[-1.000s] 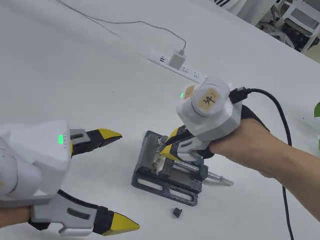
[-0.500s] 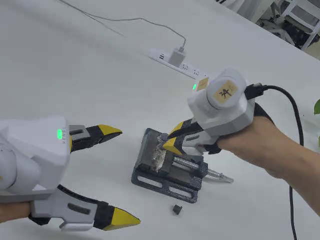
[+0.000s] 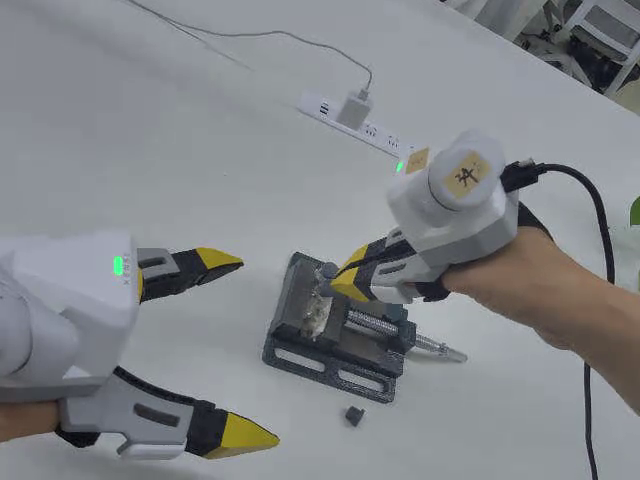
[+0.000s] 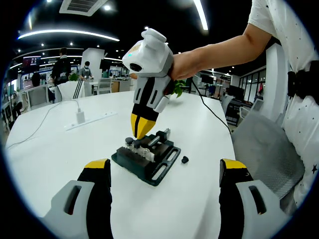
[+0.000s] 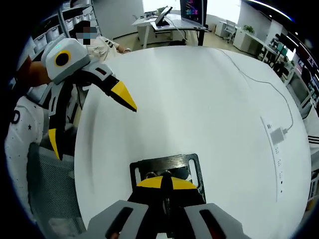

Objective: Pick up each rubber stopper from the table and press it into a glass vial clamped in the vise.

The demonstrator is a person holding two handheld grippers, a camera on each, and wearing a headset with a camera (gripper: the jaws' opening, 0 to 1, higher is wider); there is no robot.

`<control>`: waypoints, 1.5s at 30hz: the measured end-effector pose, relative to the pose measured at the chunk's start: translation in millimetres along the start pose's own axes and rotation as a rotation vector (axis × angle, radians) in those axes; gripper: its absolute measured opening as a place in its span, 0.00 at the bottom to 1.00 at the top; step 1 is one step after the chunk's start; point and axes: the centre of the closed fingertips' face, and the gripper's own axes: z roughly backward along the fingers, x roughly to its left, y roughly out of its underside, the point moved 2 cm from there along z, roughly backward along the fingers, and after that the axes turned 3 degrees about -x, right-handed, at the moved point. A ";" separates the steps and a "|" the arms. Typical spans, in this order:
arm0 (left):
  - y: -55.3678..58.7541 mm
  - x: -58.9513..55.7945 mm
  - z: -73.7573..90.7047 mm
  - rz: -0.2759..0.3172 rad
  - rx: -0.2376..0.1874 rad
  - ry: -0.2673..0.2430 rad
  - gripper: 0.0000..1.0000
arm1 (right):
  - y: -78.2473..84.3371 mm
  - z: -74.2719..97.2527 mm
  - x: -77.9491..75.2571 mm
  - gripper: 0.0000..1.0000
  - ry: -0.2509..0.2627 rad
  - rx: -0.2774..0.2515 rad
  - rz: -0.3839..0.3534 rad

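A dark grey vise stands mid-table with a glass vial clamped in it. A grey stopper caps the vial's top. My right gripper hovers just right of that stopper, jaws shut with nothing visible between them. One small black rubber stopper lies loose on the table in front of the vise. My left gripper is wide open, off to the vise's left. The left gripper view shows the vise, the loose stopper and the right gripper above the vise.
A white power strip with a plugged charger and its cable lies at the back of the white table. A black cable trails from the right gripper. The right gripper view shows the vise and the left gripper at the table edge.
My right gripper has lifted up and to the right off the vise, uncovering the stopper on the vial. The left gripper has stayed put.
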 end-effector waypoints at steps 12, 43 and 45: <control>-0.4 1.0 0.3 0.006 -0.001 0.002 0.88 | 0.6 -5.1 -0.3 0.00 -0.010 0.009 0.006; -4.8 7.0 -0.7 0.009 -0.029 -0.016 0.86 | 2.0 -9.6 1.1 0.00 -0.034 0.115 0.071; -4.9 7.3 -1.0 0.009 -0.028 -0.017 0.85 | 1.9 -10.2 1.4 0.00 -0.032 0.120 0.074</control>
